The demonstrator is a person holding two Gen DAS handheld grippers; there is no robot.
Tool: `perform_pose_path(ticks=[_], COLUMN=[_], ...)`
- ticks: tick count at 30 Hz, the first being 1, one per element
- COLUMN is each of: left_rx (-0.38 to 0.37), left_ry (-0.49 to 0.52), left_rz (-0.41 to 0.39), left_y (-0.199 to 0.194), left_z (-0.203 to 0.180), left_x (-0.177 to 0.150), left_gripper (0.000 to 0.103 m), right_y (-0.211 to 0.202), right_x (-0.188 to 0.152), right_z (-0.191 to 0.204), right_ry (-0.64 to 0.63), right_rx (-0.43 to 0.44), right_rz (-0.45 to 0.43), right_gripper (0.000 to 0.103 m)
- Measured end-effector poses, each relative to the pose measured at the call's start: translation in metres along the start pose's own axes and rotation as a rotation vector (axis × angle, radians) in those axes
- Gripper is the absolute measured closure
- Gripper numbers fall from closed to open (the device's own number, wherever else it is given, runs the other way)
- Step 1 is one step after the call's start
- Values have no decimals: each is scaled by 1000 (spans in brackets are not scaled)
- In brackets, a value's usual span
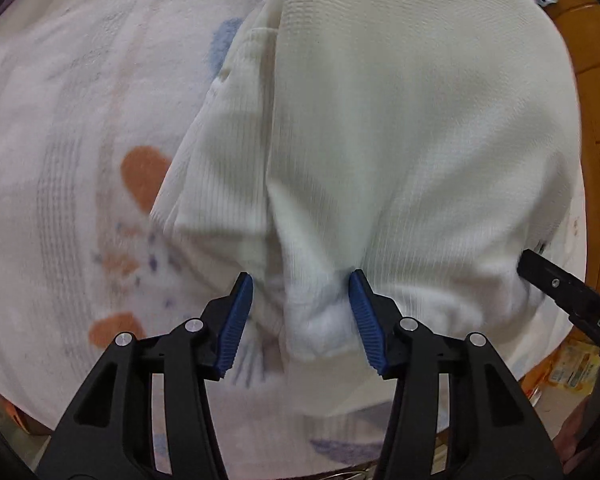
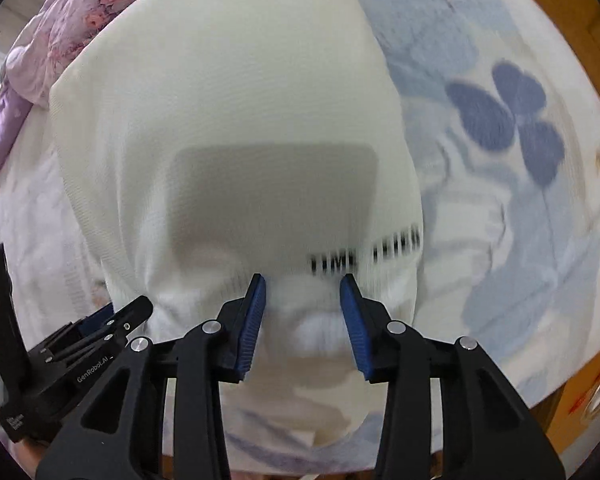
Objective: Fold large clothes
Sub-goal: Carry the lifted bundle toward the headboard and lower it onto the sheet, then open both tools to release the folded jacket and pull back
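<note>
A white ribbed garment (image 1: 400,128) lies spread on a bed with a patterned sheet (image 1: 60,120). My left gripper (image 1: 301,280) is open, its blue pads on either side of a bunched near edge of the garment (image 1: 324,332). In the right wrist view the same garment (image 2: 220,100) shows a grey rectangular patch (image 2: 276,196) and black lettering (image 2: 364,252). My right gripper (image 2: 303,280) is open around the garment's near hem (image 2: 304,320). The right gripper also shows at the right edge of the left wrist view (image 1: 572,296); the left one shows at lower left (image 2: 96,336).
A pink and purple floral quilt (image 2: 60,40) lies at the bed's far left. A wooden floor (image 1: 596,40) runs along the right. Packets (image 1: 572,368) lie on the floor by the bed's edge. The sheet has blue flower prints (image 2: 512,116).
</note>
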State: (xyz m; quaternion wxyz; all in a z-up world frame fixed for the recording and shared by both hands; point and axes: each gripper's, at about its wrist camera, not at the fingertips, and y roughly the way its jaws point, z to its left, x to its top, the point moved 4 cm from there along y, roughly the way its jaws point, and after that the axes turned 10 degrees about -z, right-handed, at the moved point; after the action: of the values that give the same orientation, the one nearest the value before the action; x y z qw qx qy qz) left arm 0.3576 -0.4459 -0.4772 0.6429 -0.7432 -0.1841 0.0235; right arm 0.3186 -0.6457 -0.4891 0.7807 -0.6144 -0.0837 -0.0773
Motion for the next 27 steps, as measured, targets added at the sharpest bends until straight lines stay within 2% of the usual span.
perform_pose_path(ticks=[1,6,10,13,15,16,17,20,22,25,27], left_rx=[17,40,52,79,85,72,62,29,24,-7,-38], left_ry=[24,81,145,226,270,288,305,340,377,415,417], left_rz=[7,11,4,-21,-41,-56,-88,-198,-266,-366,-421], left_y=[-1,-19,-40,-63,-80,-90,-106,-150,-183,-233,-267], left_z=[0,-1,-6,-14,-18,-20,-23,-26,-28,-28,-21], left_x=[-4,-12,-21,-33,-37,-37,-38,-27,-22,-18,-12], left_gripper=[45,44,44,44,44,43,37,24,21,13,12], right_y=[-1,-14,-13,-28,-47,-57,-69,-116,-143,-180,-208], right_x=[-4,-24,-60,-78,-84,-84,-83,-74,-67,-60,-59], right_z=[-2,2,-4,-5,0,5,10,32,44,60,73], right_ry=[14,40,140,214,227,218,203,145,137,149,168], right_rx=[2,-7,16,42,47,52,55,37,35,38,31], right_rz=[0,48,161,164,139,118,93,-11,-74,-152,-212], right_gripper=[65,65,65,64,57,48,39,26,21,21,19])
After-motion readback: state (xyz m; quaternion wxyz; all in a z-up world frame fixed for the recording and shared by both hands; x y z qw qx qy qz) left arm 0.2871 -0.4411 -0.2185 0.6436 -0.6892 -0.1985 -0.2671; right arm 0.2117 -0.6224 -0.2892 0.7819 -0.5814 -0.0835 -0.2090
